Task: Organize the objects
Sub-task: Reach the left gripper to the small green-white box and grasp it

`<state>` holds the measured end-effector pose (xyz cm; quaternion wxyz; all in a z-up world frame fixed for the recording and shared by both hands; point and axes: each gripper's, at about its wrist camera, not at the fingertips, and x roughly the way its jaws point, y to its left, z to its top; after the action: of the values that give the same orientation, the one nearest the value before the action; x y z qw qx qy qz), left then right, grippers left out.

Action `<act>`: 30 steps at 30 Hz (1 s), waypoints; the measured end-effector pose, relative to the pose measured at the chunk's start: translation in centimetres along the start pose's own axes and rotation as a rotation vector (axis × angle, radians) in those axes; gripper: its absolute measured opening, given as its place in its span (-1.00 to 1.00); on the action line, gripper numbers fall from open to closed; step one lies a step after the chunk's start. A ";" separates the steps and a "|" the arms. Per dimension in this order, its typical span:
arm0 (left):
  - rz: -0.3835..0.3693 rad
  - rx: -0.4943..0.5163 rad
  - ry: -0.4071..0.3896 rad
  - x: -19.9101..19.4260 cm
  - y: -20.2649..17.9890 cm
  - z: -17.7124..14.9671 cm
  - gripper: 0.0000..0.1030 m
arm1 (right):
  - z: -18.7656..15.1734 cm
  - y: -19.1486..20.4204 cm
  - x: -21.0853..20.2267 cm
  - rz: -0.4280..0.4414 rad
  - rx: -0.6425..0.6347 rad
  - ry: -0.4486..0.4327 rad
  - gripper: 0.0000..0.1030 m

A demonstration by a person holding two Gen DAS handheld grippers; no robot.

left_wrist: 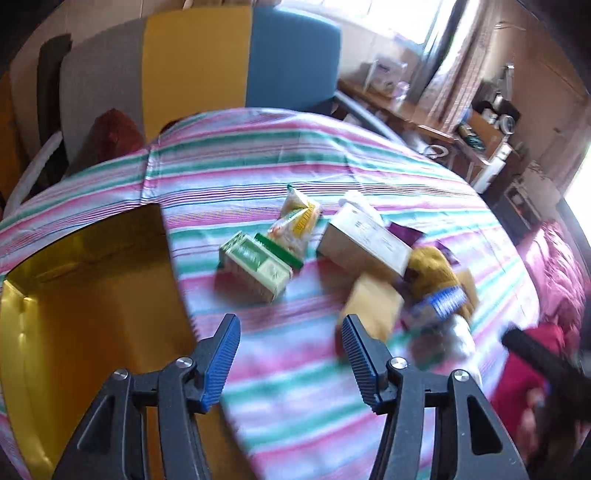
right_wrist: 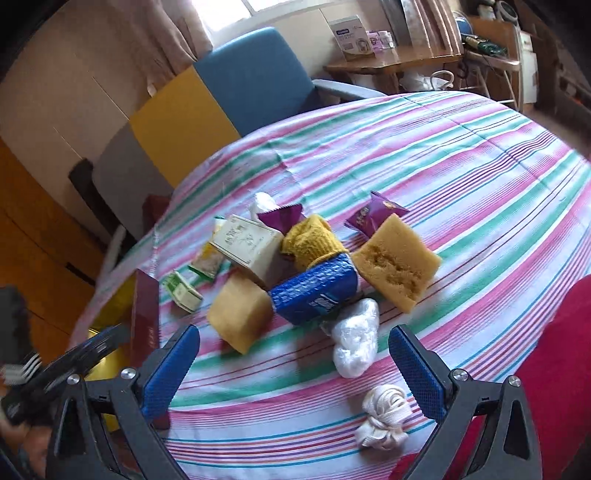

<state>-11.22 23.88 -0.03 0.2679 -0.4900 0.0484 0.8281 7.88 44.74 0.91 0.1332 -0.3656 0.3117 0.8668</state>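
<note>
Daylight floods in from a window (left_wrist: 388, 14) at about one o'clock in the left wrist view and twelve o'clock in the right, blown out to white. A second glare burns at three o'clock on the left view. The striped cloth (right_wrist: 443, 177) is brightly lit, with soft short shadows under the clutter. Motion blur smears the near foreground, and fisheye bending curves everything toward dark corners.

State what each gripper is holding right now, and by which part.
Nothing is held. The left gripper hangs open over the striped tablecloth with nothing between its pads. The right gripper is open too, its pads apart, short of the white plastic bundle.
</note>
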 end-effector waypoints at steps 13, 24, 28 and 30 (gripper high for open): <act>0.260 -0.143 0.124 10.3 1.6 4.6 0.24 | 0.2 -0.8 0.0 0.110 0.047 0.000 1.00; 0.139 0.001 0.114 9.3 -0.3 -0.3 -0.43 | 0.3 -1.0 0.0 0.078 0.050 0.003 0.89; 0.071 0.056 0.088 6.6 -1.4 -3.5 -0.43 | 0.4 -1.2 0.3 0.063 0.060 0.019 0.84; 0.041 0.089 0.060 4.8 -2.3 -4.4 -0.43 | 0.4 -1.5 0.6 0.059 0.075 0.031 0.84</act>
<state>-8.42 26.22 -5.93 0.2707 -0.5010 0.1034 0.8155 7.96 46.17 0.07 0.1164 -0.3644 0.3564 0.8524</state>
